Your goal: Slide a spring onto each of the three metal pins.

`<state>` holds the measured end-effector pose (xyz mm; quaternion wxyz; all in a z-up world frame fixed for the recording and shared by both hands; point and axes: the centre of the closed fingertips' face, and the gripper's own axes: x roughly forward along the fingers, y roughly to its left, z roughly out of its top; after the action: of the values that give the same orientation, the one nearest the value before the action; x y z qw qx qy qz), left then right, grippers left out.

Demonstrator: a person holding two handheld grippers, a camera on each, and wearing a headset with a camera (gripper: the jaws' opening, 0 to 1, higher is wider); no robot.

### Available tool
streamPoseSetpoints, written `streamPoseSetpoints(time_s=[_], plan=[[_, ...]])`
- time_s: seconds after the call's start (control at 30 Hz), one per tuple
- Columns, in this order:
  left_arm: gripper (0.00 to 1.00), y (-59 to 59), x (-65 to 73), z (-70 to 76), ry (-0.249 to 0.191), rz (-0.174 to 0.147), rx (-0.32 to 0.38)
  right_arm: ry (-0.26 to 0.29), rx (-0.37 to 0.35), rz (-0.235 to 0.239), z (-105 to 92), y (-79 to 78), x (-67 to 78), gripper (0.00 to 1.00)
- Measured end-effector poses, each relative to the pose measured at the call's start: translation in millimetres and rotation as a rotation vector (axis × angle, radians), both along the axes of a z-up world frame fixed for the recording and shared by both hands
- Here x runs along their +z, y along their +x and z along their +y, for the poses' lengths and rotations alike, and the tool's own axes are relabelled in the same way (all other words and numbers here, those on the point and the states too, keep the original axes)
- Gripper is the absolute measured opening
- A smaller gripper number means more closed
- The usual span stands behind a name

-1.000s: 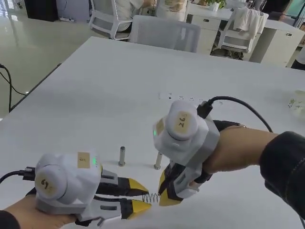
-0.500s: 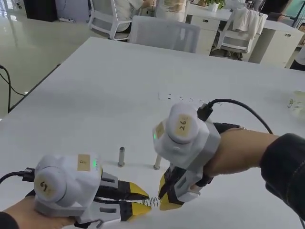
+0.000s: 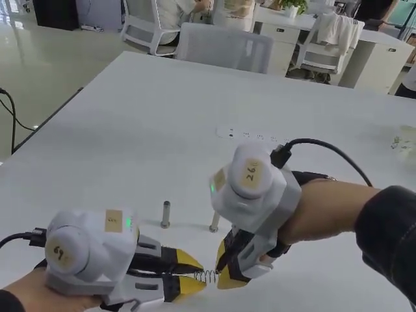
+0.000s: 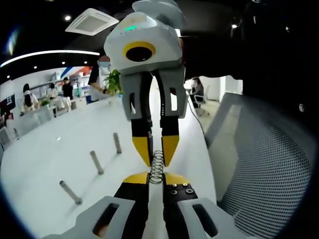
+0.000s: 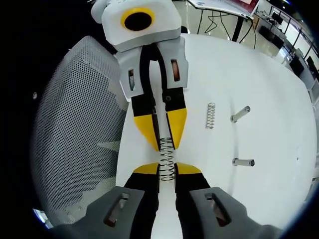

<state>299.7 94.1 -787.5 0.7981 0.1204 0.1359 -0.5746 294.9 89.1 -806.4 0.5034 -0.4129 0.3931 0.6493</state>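
1. We see one spring (image 4: 156, 167) held at both ends at once: the left hand-held gripper (image 3: 188, 273) is clamped on one end, and the right hand-held gripper (image 3: 224, 266) is clamped on the other, tip facing tip.
2. We judge the main risk to be pulling or twisting. If the two hands drift apart, the thin coil may stretch or kink, and then it might not slide cleanly over a pin.
3. A second risk is the release. If one side lets go before the other has a firm hold, the spring may flick away, drop to the surface (image 3: 195, 117) and roll.
4. A hard squeeze could also flatten the end coils and narrow the opening.
5. The spring hangs in the air just above the white surface, near the person and close to the three upright metal pins (image 4: 96, 162). All three pins look bare.
6. A second spring (image 5: 211, 115) lies flat on the surface beside the pins.
7. The held spring is a short, slim coil of bright wire, and it looks straight between the yellow tips.
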Motion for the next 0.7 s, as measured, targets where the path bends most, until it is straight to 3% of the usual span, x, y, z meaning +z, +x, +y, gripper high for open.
streamPoseSetpoints(time_s=[0.7], plan=[[0.01, 4.3, 9.7, 1.1, -0.035, -0.009, 0.019, -0.004, -0.026, 0.006, -6.6, 3.5, -7.7, 0.1]])
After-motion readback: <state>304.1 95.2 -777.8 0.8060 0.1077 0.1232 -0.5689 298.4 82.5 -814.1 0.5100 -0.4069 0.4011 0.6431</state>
